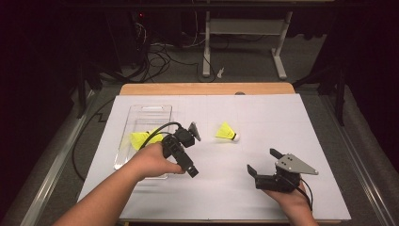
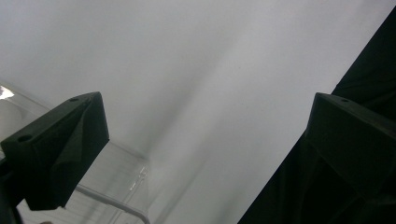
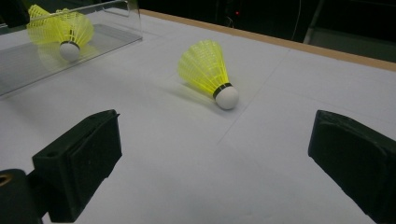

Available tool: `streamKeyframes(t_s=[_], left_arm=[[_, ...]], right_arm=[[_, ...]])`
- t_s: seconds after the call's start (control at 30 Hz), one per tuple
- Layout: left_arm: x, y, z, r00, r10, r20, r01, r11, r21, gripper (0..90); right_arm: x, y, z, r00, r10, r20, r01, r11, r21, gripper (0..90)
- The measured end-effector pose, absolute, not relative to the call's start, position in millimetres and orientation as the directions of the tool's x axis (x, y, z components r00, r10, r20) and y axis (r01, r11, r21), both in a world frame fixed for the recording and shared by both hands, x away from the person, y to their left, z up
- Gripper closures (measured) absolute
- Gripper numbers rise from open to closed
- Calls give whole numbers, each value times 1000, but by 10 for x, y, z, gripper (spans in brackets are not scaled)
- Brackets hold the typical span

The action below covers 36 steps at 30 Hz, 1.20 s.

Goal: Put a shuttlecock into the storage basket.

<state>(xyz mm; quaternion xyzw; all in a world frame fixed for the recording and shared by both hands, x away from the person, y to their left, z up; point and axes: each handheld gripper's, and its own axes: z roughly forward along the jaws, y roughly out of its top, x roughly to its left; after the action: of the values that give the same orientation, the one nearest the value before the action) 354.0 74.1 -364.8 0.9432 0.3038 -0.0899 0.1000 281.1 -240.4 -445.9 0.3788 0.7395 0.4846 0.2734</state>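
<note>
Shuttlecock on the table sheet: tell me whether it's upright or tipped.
Tipped. The shuttlecock lies on its side on the white sheet, cork end touching the sheet, outside the clear tray.

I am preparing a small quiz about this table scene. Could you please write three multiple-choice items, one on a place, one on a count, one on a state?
1. Where does the loose shuttlecock lie?
A. on the white table cover
B. on the floor
C. between the jaws

2. How many yellow shuttlecocks are in the clear tray?
A. none
B. two
C. five

3. How do the right gripper's jaws stand?
A. shut on a shuttlecock
B. shut on nothing
C. open

Answers: 1 A, it rests on the white cover, cork down. 2 B, the right gripper view shows two skirts there. 3 C, a wide gap holds nothing.
</note>
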Motion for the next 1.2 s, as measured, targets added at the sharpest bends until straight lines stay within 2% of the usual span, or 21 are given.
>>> streamKeyframes(t_s=[0.5, 0.93, 1.2], left_arm=[[3525, 748, -3703, 795, 554, -249, 597, -788, 152, 8], [3494, 725, -3693, 803, 540, -251, 585, -795, 161, 8], [3497, 722, -3694, 806, 537, -249, 582, -797, 163, 8]], right_arm=[[3326, -2237, -4342, -568, 823, 9, 352, 233, 907, 61], [3716, -2055, -4401, -572, 820, 15, 384, 252, 888, 229], [3866, -2013, -4448, -558, 829, 29, 416, 249, 874, 244]])
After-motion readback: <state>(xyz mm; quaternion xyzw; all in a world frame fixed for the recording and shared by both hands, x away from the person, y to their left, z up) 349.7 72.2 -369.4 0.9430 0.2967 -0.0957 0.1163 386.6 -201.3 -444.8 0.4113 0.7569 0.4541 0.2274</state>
